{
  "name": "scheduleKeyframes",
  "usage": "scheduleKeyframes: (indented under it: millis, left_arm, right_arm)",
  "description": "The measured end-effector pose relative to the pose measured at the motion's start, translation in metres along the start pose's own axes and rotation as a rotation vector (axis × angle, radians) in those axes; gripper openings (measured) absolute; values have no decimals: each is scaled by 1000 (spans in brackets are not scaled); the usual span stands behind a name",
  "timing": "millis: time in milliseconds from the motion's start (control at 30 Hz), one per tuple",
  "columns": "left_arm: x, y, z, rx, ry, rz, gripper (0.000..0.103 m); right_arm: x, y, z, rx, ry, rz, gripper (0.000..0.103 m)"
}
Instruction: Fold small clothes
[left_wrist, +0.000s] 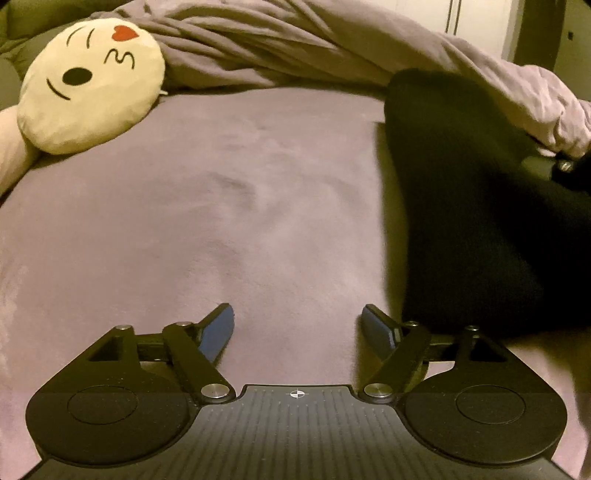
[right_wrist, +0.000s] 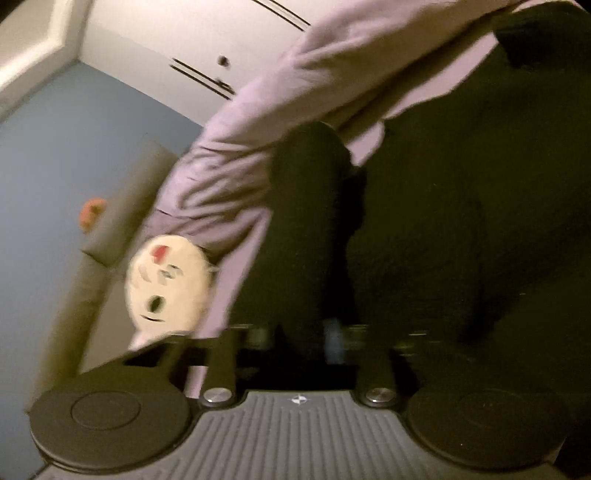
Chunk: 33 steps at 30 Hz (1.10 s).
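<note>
A black garment (left_wrist: 461, 206) hangs and drapes over the right side of the purple bed sheet (left_wrist: 221, 206) in the left wrist view. My left gripper (left_wrist: 297, 328) is open and empty, low over the sheet, just left of the garment's lower edge. In the right wrist view, which is tilted and blurred, the black garment (right_wrist: 406, 229) fills the middle and right. My right gripper (right_wrist: 299, 332) is shut on the black garment and holds it up off the bed. A part of the right gripper (left_wrist: 565, 166) shows at the far right of the left wrist view.
A round cream emoji pillow (left_wrist: 92, 85) lies at the back left of the bed; it also shows in the right wrist view (right_wrist: 166, 280). A rumpled purple duvet (left_wrist: 295, 44) is bunched along the back. A white wardrobe (right_wrist: 221, 37) and a blue wall (right_wrist: 55, 166) stand behind.
</note>
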<state>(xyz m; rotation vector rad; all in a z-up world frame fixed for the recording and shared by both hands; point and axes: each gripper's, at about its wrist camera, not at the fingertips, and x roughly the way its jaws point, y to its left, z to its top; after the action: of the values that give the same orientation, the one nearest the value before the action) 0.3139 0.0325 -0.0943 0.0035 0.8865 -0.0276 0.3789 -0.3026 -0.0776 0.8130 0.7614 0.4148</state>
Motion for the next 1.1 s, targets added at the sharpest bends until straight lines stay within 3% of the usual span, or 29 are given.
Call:
scheduleKeyframes:
  millis: [133,200,333,400,433,467,500,567,633,733,967,1100]
  left_arm:
    - [-6,-7,0,-8,1,-11,83]
    - [-12,-13,4,-16,-21,-37,83]
    - [-9,-39,18,-25,-22,-125,83]
    - [3,-51,22,-27,15,-183,83]
    - [12,-57,23,-19,41,-169,81]
    - [16,-59,23,-10,58,-148,75]
    - [18,-61,23,2,55,-152,73]
    - [17,-60,22,14,44,-153,73]
    - [19,-61,20,26,49,-143,73]
    - [20,-69,16,69,40,-114,73]
    - [19,-72,15,85,38,-107,73]
    - [19,-72,15,89,36,-104,73]
  right_arm:
    - [-41,44,-11,-354,-138,-188,13]
    - [-57,48,-19,-490,-188,-312,12]
    - [-49,-3,-21,-343,-114,-398,12]
    - [-48,-16,-23,-317,-123,-379,13]
    - [-51,-16,-20,-292,-128,-364,15]
    - [-58,-16,-15,-243,-132,-332,20]
    - [-66,-17,-12,-206,-145,-306,30]
    - [-77,-17,-5,-162,-183,-306,39]
    - [-81,-29,0,-108,-167,-280,40]
    - [-77,-53,-2,55,-111,-154,40]
    - [-65,-46,4,111,-97,-11,71]
    - [-50,-32,7,80,-69,4,77]
